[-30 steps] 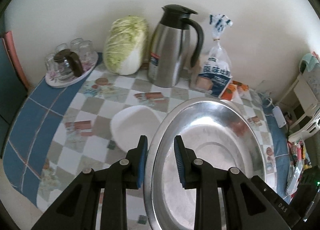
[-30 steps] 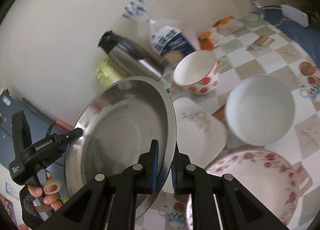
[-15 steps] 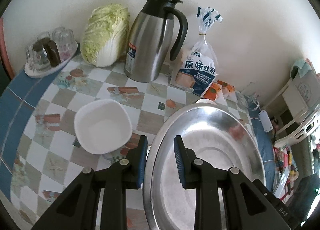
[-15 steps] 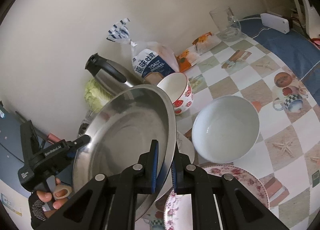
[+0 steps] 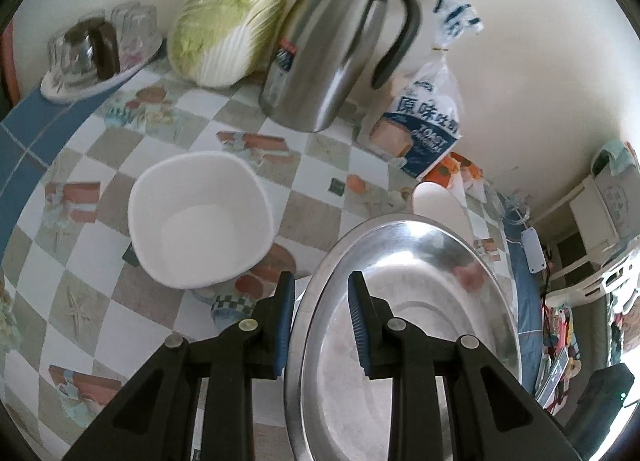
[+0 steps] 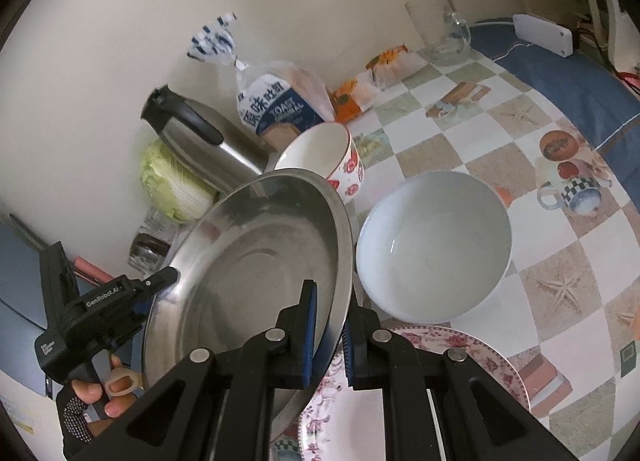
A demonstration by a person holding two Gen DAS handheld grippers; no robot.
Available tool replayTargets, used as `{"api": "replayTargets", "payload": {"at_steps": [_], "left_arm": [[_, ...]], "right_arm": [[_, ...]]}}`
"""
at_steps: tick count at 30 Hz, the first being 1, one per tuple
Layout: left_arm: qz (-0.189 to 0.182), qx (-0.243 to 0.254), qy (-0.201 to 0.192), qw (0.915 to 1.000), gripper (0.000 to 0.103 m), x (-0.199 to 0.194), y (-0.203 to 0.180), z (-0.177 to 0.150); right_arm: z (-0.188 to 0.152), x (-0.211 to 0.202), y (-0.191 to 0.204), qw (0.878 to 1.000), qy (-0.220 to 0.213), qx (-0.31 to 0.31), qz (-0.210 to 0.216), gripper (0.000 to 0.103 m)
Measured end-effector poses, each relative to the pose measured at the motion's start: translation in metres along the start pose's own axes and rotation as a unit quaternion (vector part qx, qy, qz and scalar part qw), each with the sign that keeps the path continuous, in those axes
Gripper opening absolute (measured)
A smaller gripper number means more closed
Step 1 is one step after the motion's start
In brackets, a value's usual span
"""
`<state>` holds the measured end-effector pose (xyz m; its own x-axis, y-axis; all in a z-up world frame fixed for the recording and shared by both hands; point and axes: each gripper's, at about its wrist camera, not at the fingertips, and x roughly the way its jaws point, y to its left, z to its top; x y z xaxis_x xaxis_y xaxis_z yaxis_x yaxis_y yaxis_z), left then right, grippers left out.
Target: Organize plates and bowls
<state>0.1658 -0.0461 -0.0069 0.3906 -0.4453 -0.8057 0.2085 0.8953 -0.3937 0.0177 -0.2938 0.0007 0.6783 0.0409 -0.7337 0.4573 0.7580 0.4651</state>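
Note:
Both grippers hold a large steel plate (image 5: 420, 321) by opposite rims, lifted above the table; it also shows in the right wrist view (image 6: 256, 261). My left gripper (image 5: 320, 325) is shut on its rim, and shows in the right wrist view (image 6: 160, 281). My right gripper (image 6: 330, 335) is shut on the other rim. A white squarish bowl (image 5: 200, 221) sits on the table left of the plate. A round white bowl (image 6: 434, 247) sits to the plate's right. A red-patterned bowl (image 6: 328, 157) stands behind. A floral plate (image 6: 420, 401) lies under my right gripper.
Against the wall stand a steel thermos jug (image 5: 340, 49), a cabbage (image 5: 228, 21), a toast bag (image 5: 424, 129) and a tray of upturned glasses (image 5: 96, 53). A glass mug (image 6: 440, 29) and a white adapter (image 6: 544, 35) sit at the far right.
The steel plate and both grippers have moved over the table; the squarish white bowl now lies closer in the left wrist view and the round white bowl closer in the right wrist view.

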Motion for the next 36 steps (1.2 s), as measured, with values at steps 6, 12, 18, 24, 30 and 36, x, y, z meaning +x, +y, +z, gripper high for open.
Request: {"api": "replayTargets", "payload": {"at_steps": [6, 12, 18, 24, 30, 36], "left_arm": [[0.004, -0.012, 0.011, 0.9999, 0.028, 0.005, 0.015, -0.002], [0.006, -0.026, 0.026, 0.9993, 0.028, 0.01, 0.026, -0.004], [0.011, -0.026, 0.035, 0.999, 0.028, 0.014, 0.029, -0.005], [0.016, -0.029, 0.042, 0.9986, 0.028, 0.021, 0.033, -0.007], [0.025, -0.017, 0.041, 0.9987, 0.028, 0.026, 0.031, -0.007], [0.026, -0.015, 0.043, 0.9986, 0.028, 0.032, 0.032, -0.005]], "right_arm": [[-0.005, 0.016, 0.006, 1.0, 0.019, -0.013, -0.017, 0.012], [-0.007, 0.026, 0.008, 0.999, 0.034, -0.022, -0.027, 0.012], [-0.008, 0.033, 0.008, 0.998, 0.046, -0.025, -0.038, 0.012], [-0.008, 0.039, 0.008, 0.997, 0.051, -0.027, -0.044, 0.012], [-0.008, 0.045, 0.008, 0.997, 0.057, -0.029, -0.052, 0.013], [-0.006, 0.051, 0.007, 0.996, 0.057, -0.029, -0.056, 0.013]]}}
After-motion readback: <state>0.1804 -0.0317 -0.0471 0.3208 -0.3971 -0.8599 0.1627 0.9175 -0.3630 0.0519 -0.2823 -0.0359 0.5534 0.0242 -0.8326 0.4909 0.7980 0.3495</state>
